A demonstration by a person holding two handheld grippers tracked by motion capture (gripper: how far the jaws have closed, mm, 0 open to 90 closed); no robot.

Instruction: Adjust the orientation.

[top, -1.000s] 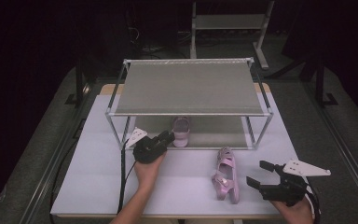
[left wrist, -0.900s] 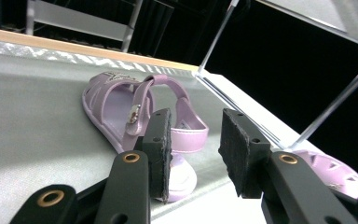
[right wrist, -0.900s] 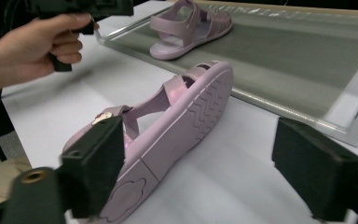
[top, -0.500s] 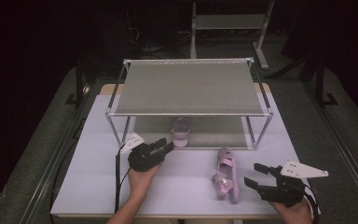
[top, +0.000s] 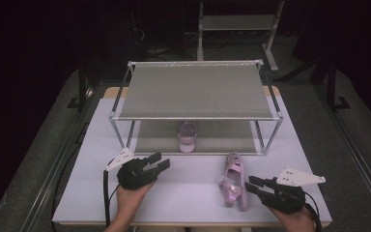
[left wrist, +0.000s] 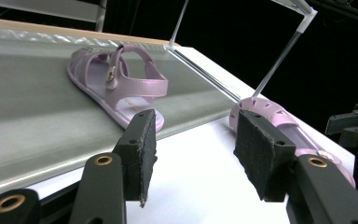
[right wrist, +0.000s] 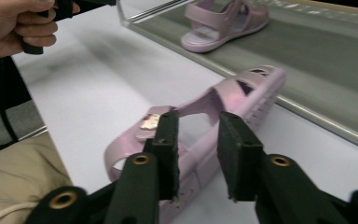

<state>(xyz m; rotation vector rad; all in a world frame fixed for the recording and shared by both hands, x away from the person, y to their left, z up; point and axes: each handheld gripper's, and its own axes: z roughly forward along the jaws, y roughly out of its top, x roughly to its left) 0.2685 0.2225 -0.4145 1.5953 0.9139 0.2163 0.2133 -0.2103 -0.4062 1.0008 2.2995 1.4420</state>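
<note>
Darkness surrounds the white table (top: 193, 193) where I work, a two-tier metal rack (top: 195, 92) standing at its far half. Nearest my tongs lies a pink sandal (top: 234, 181) on the table top, just in front of the rack's lower shelf (top: 212, 137), toe toward twelve o'clock and heel toward six. My right gripper (top: 252, 184) sits at the sandal's three o'clock, low over the table, jaws pointed toward nine; in the right gripper view (right wrist: 198, 154) the jaws have just been closing and now stand narrow, and they frame the sandal's heel strap, though I cannot tell from this angle whether the pads touch it or hang short of it. A second pink sandal (top: 187, 137) rests on the lower shelf, at about eleven o'clock from the first and well apart from it, toe pointing away from me. My left gripper (top: 160, 162) hovers over bare table at the first sandal's nine o'clock, aimed toward two o'clock at the shelf; its jaws have just been opening and in the left gripper view (left wrist: 193, 156) stand moderately wide with nothing between the pads. That view shows the shelf sandal (left wrist: 116, 81) ahead on the grey shelf and the table sandal (left wrist: 279, 119) off at three o'clock.
</note>
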